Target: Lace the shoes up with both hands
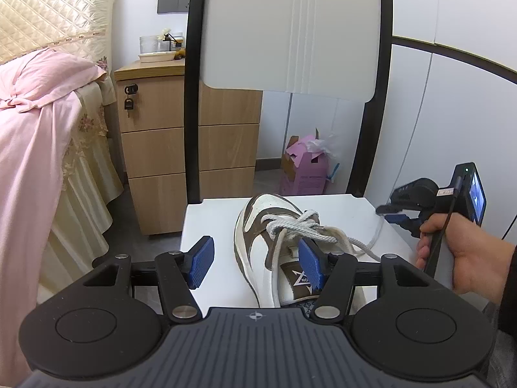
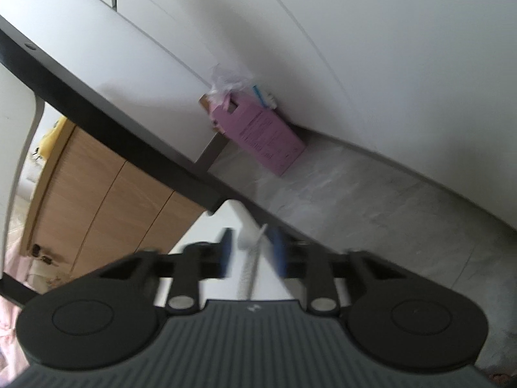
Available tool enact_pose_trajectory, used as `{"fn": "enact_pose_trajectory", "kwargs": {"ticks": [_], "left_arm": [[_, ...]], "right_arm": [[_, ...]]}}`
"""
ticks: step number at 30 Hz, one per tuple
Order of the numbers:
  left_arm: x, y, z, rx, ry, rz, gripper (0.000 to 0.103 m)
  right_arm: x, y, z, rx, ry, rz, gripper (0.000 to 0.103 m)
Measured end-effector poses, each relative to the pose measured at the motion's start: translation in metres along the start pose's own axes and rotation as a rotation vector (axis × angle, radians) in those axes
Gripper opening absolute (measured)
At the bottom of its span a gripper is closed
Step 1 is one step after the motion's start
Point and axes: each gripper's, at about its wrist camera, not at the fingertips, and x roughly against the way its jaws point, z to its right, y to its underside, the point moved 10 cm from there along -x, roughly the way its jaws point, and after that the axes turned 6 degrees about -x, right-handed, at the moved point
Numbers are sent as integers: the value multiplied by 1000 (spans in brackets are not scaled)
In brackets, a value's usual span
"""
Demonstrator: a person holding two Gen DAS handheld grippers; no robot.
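The left gripper is seen nearest, its black arms spread wide and nothing pinched between the ribbed blue pads. Past it, at 12 o'clock, a white and brown shoe is laid on a smooth white chair seat. Its thick, twisted white lace is crossed loosely over the tongue, and one end is trailed off toward 3 o'clock. There the right gripper is held by a hand. In its own blurred view the jaws are seen with a gap, and a strand of lace is seen between the pads, not squeezed. Farther off, a wooden drawer cabinet and a pink box are seen.
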Motion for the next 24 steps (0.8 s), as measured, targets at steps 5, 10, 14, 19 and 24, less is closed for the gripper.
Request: {"fn": "enact_pose_trajectory", "kwargs": {"ticks": [5, 10, 14, 19, 24], "left_arm": [[0, 1, 0, -4, -6, -2, 63], [0, -1, 2, -15, -14, 14, 63], [0, -7, 13, -32, 12, 44, 63], [3, -17, 36, -68, 54, 102, 63], [5, -22, 62, -135, 77, 149, 63]], "right_arm": [[6, -1, -9, 36, -34, 27, 3], [27, 0, -30, 7, -127, 13, 3], [61, 14, -69, 55, -269, -41, 3], [119, 42, -123, 236, -419, -105, 3], [171, 65, -153, 355, -537, -132, 3]]}}
